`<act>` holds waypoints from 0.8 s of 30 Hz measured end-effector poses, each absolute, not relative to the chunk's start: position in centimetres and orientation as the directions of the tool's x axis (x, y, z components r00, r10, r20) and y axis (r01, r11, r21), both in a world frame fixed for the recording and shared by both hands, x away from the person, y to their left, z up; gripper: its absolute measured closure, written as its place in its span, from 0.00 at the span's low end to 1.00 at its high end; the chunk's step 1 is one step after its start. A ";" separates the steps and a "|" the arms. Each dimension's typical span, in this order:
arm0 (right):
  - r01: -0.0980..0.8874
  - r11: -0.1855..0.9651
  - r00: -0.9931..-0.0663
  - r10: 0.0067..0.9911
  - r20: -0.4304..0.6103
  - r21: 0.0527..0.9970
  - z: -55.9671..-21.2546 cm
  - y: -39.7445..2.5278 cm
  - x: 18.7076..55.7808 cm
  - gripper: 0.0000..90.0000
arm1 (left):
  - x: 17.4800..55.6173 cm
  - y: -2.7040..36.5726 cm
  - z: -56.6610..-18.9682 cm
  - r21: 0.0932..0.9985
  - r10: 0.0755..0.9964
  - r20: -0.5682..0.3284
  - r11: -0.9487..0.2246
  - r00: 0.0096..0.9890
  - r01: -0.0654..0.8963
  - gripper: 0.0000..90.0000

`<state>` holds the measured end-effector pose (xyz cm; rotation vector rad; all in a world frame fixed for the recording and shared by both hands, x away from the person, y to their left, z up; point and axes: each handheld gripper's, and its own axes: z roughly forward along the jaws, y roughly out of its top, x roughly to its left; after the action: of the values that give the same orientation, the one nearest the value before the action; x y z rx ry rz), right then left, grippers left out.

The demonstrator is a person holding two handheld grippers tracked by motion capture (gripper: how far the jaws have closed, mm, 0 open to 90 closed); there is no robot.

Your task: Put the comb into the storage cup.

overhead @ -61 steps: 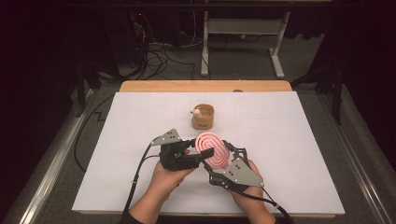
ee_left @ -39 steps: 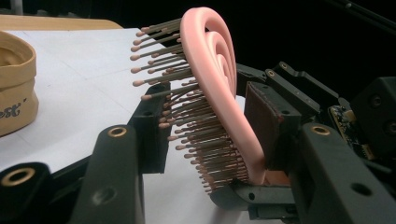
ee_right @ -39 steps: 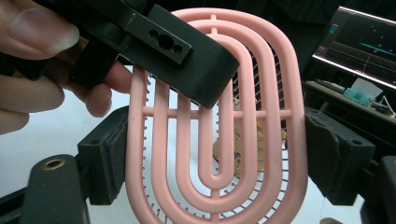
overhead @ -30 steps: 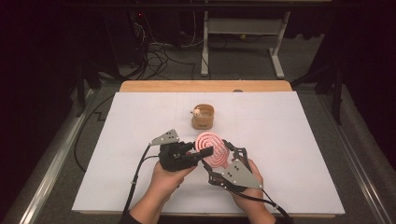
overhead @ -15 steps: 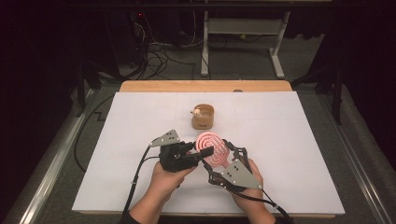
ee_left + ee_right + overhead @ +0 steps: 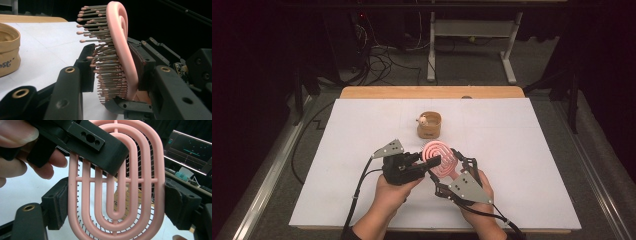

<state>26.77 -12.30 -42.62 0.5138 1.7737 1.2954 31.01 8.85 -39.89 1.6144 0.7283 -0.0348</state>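
While both grippers share it, step: handover of the brush, a guess.
brush: pink vented hairbrush (image 6: 439,154) held off the table (image 6: 532,150), 6 o'clock of the paper cup (image 6: 429,125).
right gripper (image 6: 451,162): jaws clamp the brush's side rims.
left gripper (image 6: 428,162): jaws pinch bristles and back.
next: one gripper must let go.

Both hands (image 6: 394,192) hold grippers low, fingers (image 6: 86,66) angled together mid-table.

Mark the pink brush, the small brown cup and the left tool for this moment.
pink brush (image 6: 117,195), right gripper view, on its looped pink frame.
small brown cup (image 6: 429,126), high view, on its outer wall.
left tool (image 6: 432,163), high view, between its jaw tips, at the brush.
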 end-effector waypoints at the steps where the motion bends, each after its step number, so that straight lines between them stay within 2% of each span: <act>1: -0.152 0.376 -0.547 0.738 -0.395 0.914 -42.6 -12.3 26.8 0.22 | 31.0 8.8 -39.9 0.882 0.431 -0.427 0.005 0.795 0.472 0.65; 24: -0.126 0.379 -0.540 0.749 -0.384 0.917 -42.1 -12.3 27.0 0.21 | 30.8 8.4 -39.6 0.886 0.439 -0.431 0.041 0.788 0.462 0.70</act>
<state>27.05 -12.30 -42.09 0.5465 1.7795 1.2810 30.83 8.37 -39.58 1.5764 0.7411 -0.0199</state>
